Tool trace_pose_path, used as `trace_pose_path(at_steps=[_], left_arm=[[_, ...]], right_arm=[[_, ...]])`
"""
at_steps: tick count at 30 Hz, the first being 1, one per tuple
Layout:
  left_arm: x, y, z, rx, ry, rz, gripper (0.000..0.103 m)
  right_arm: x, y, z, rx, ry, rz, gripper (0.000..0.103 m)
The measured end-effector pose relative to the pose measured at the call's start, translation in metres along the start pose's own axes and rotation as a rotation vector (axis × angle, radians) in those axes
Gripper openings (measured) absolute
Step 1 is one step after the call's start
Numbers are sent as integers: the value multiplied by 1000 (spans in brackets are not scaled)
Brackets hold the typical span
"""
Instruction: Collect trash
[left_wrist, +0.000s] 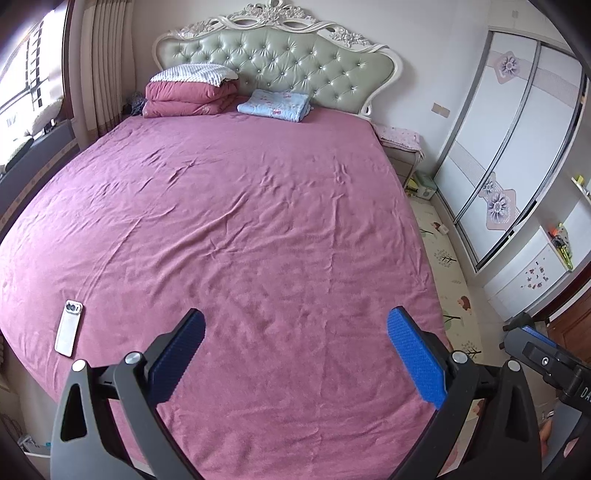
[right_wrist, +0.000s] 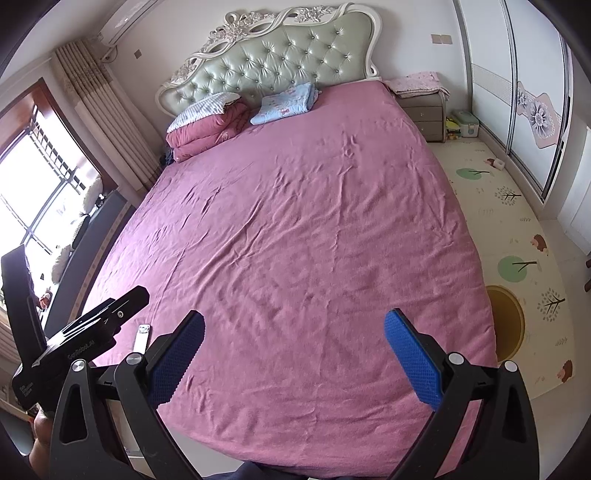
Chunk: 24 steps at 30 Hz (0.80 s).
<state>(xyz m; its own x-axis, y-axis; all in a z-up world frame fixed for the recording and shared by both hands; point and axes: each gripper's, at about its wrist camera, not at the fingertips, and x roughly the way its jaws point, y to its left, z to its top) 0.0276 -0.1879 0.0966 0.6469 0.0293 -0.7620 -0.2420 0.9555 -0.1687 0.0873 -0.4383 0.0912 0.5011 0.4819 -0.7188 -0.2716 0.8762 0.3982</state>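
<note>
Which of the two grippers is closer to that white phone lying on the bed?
Left. The left gripper hovers just right of the white phone, jaws open. The right gripper is farther right, beyond the left one.

1. Daylight pours in from the window (right_wrist: 40, 192) on the left, and its panes are blown out to white.
2. The bed sheet (left_wrist: 240, 229) is evenly lit, with soft shadows in its wrinkles.
3. Fisheye distortion bows the wardrobe doors (left_wrist: 517, 147) and curtains (right_wrist: 107, 118); the corners are vignetted black.
4. Focus is fairly sharp throughout, slightly softer at the edges.
</note>
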Motion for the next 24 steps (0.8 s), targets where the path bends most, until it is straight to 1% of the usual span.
trace_pose_path(at_steps=[7,12,24], left_arm=[[4,1,0,-7,14,-2,99],[6,4,1,-24,21,-19,99],[7,1,3,-10,30,-9,99]], right_arm=[[2,-1,-1,2,3,1,94],[1,-1,-1,-4,2,2,94],[3,-3,-1,-8,4,6,94]])
